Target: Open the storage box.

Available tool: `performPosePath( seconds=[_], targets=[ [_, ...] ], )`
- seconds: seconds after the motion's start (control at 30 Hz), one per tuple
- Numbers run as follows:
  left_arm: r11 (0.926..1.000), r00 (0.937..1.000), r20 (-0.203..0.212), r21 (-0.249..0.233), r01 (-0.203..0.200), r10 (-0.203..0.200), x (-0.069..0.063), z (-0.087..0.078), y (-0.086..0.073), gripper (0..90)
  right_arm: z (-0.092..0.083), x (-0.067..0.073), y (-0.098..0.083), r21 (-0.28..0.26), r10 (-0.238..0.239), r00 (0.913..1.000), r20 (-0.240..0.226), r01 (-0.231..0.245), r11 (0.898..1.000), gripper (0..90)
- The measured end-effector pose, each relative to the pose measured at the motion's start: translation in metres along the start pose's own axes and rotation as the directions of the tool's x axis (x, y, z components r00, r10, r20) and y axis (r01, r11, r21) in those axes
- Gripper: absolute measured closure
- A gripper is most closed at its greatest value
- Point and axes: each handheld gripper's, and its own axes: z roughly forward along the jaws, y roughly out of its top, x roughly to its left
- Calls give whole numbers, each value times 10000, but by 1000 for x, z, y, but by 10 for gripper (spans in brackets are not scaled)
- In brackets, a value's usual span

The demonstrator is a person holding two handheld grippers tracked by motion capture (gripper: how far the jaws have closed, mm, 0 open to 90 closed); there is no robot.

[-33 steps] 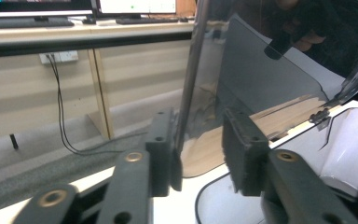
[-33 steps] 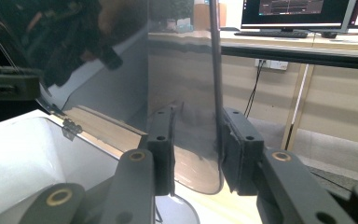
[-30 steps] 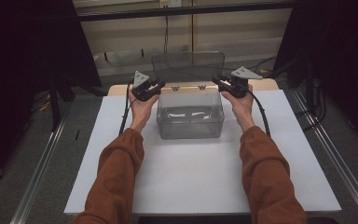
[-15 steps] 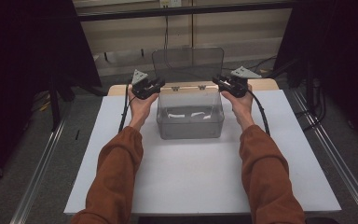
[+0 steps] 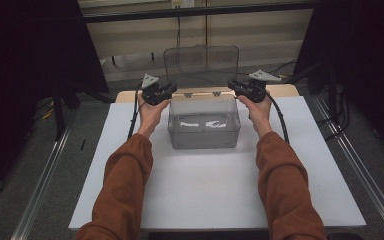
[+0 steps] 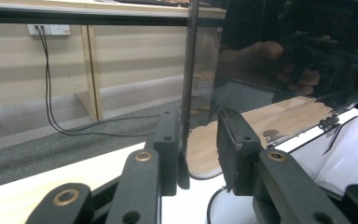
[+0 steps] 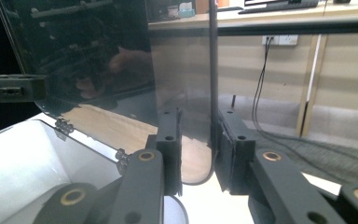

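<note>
Clear, smoke-tinted plastic lid [image 5: 201, 62] of the see-through rectangular storage box [image 5: 203, 125] stands raised on its two small hinges [image 5: 187, 94], spanning the gap between the two tongs. The box body sits just below and nearer the person than both of them, on the white desk [image 5: 205, 190].

As I judge it, the work is swinging this lid, and it is at an early or middle stage. The box is fully open, the lid is near upright, and neither side is firmly pinched yet.

The left tongs [image 5: 166, 90] straddle the lid's left side edge. In the left gripper view that edge [image 6: 189, 70] runs up between the jaws, close against one pad [image 6: 170, 135], while the other pad stands clear of it. The right tongs [image 5: 235, 86] straddle the opposite side edge [image 7: 213, 70] the same way, with a visible gap to one pad. Both pairs have just been closing a little around the thin sheet, but they are parted, not clamped.

What looks to be left is to nip both edges, tip the lid forward over the mouth of the box and seat it on the rim.

The lid's long axis runs level from one pair of tongs to the other, parallel to the box's long side. Its hinged edge is low, at tong height, and its rounded free edge points upward, above both tongs. Its broad face is turned toward the person. The box's mouth faces up, with some pale pieces lying on its floor, too faint to identify.
</note>
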Motion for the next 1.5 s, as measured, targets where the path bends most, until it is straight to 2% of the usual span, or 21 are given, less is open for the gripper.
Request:
performPosePath(
  seconds=[0.07, 0.13, 0.3, 0.6, 0.73, 0.97, 1.03, 1.07, 1.1, 1.13, 1.17, 1.2, 1.37, 1.5],
  targets=[
    [9999, 10000, -11, 130, -78, 79, 1, 1, 0, 713, 2, -3, -1, 197, 193, 9998, -61, -191, 9996, 738],
    [9998, 9999, 3, 116, 149, -149, 2, 3, 0, 711, 2, -3, 0, 235, 300, 9995, -74, -299, 9993, 737],
    [9979, 9989, 40, 440, 467, -469, 7, 6, 2, 722, 5, -7, 0, 458, 603, 9981, -137, -596, 9972, 753],
    [9954, 9969, 112, 582, 765, -773, 9, 8, 2, 713, 9, -11, 1, 607, 1282, 9917, -133, -1272, 9900, 756],
    [9958, 9982, -44, 699, 598, -596, 7, 10, 1, 685, 10, -11, 0, 640, 1481, 9890, -51, -1475, 9870, 751],
    [9943, 9974, -9, 781, 725, -727, 9, 11, 1, 682, 11, -10, 1, 754, 1701, 9853, 152, -1707, 9824, 749],
    [9936, 9970, 11, 826, 765, -769, 9, 11, 0, 676, 12, -10, 1, 761, 1853, 9825, 191, -1862, 9796, 748],
    [9925, 9966, 18, 908, 821, -826, 9, 11, 1, 673, 12, -11, 0, 761, 2222, 9749, 155, -2228, 9719, 750],
    [9925, 9966, 18, 908, 821, -826, 9, 11, 1, 670, 12, -11, 0, 761, 2222, 9749, 155, -2228, 9719, 750],
    [9919, 9968, 0, 990, 797, -801, 9, 12, 1, 666, 14, -12, 0, 813, 2449, 9694, 157, -2454, 9660, 747],
    [9910, 9971, -3, 1101, 757, -761, 10, 12, 2, 666, 14, -12, 0, 813, 2449, 9694, 157, -2454, 9660, 747],
    [9894, 9971, -20, 1234, 762, -765, 10, 12, 3, 661, 15, -13, 0, 882, 2626, 9646, 227, -2636, 9606, 744],
    [9870, 9959, -28, 1336, 898, -902, 10, 14, 4, 655, 17, -13, 3, 1114, 2664, 9633, 322, -2684, 9569, 741],
    [9828, 9951, -140, 1560, 984, -974, 9, 16, 4, 616, 18, -13, 2, 1243, 2879, 9569, 380, -2904, 9488, 727]
  ],
)
